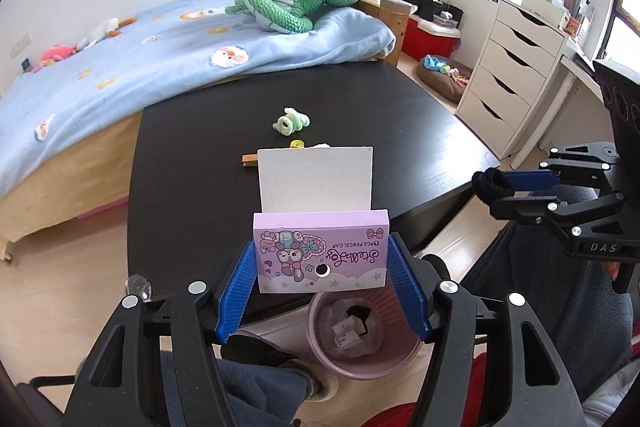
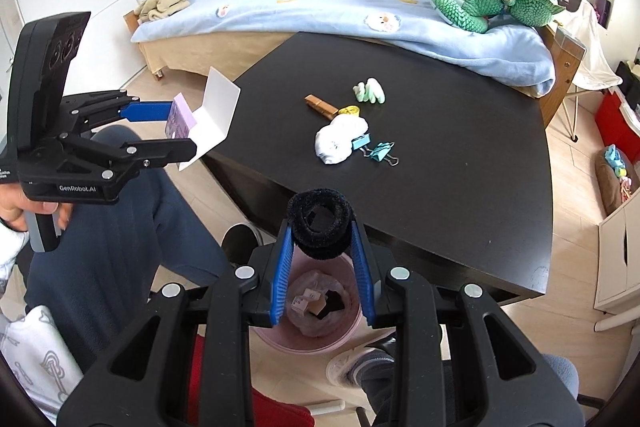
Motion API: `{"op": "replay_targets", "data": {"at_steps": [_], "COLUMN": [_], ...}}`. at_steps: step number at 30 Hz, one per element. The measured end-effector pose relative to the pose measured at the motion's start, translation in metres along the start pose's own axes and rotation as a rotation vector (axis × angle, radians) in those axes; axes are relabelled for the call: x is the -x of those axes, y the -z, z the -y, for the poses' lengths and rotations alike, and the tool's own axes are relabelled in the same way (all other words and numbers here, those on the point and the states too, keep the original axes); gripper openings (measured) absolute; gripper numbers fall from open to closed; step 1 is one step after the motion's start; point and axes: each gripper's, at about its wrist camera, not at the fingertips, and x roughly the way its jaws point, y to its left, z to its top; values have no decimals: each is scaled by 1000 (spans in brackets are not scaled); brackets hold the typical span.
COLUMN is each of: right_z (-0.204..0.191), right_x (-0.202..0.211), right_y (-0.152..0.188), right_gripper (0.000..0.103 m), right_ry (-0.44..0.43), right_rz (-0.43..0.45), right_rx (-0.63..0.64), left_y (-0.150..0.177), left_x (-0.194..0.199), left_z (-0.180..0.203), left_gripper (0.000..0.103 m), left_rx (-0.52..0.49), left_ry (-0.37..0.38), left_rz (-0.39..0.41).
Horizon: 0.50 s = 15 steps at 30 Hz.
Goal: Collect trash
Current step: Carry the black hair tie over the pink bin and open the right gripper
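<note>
The left gripper (image 1: 320, 263) clamps a pencil cap box (image 1: 321, 254); the right gripper (image 2: 322, 231) clamps a black fuzzy ring (image 2: 321, 223). Both are mid-carry, apparently binward. The pink bin (image 1: 362, 367) lies at six o'clock; next, I judge, centre over it and part the jaws.

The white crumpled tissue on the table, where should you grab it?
Pinch the white crumpled tissue across its puffy middle, coming straight down from above. It lies low on the black table, and a blue binder clip touches its right edge, so avoid that side.
</note>
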Motion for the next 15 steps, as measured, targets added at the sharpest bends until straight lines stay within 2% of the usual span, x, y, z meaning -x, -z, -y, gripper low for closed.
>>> {"op": "replay_targets", "data": {"at_steps": [9,11,12,14,15], "right_z": [-13,-14,-14,-14,-13], "right_x": [-2,-2,-2,-2,-1], "right_y": [7,6,6,6,7], "right_gripper": [29,32,36,69,74], "right_ry": [-44,-49,-51,-50,-49], "right_rz": [-8,-6,-7,0,7], "right_rx": [8,8,7,2,-4], "left_y": [5,6,6,6,7], "left_x": [11,14,15,15,15], "left_z": [0,-1,-1,-2,-1], "left_gripper": [62,62,62,62,62], "left_rx": [7,6,5,5,3], "left_ry": [5,8,10,11,10], "left_rz": [12,16,18,21,21]}}
